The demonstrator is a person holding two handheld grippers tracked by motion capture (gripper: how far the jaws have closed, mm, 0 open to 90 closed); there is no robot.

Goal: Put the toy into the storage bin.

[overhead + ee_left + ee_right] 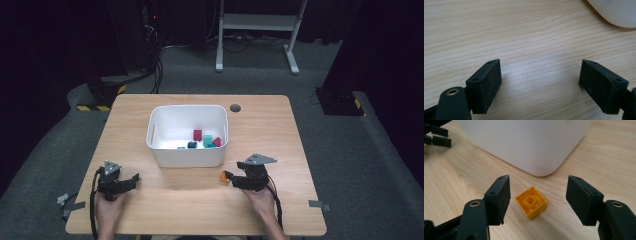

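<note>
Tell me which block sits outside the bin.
The yellow block, on the table between the open right gripper's jaws. The red and teal blocks all lie inside the white bin.

Yellow block (531, 205): small, square plastic brick, 1 round stud on top, hollow stud centre. Upright on wooden table (454, 185), stud facing up, turned so 1 corner points toward camera in right gripper view. Lies just beside rounded near corner of white bin (529, 142), apart from its wall. In high view, block (224, 177) looks orange, sits near bin's front right corner.
</note>
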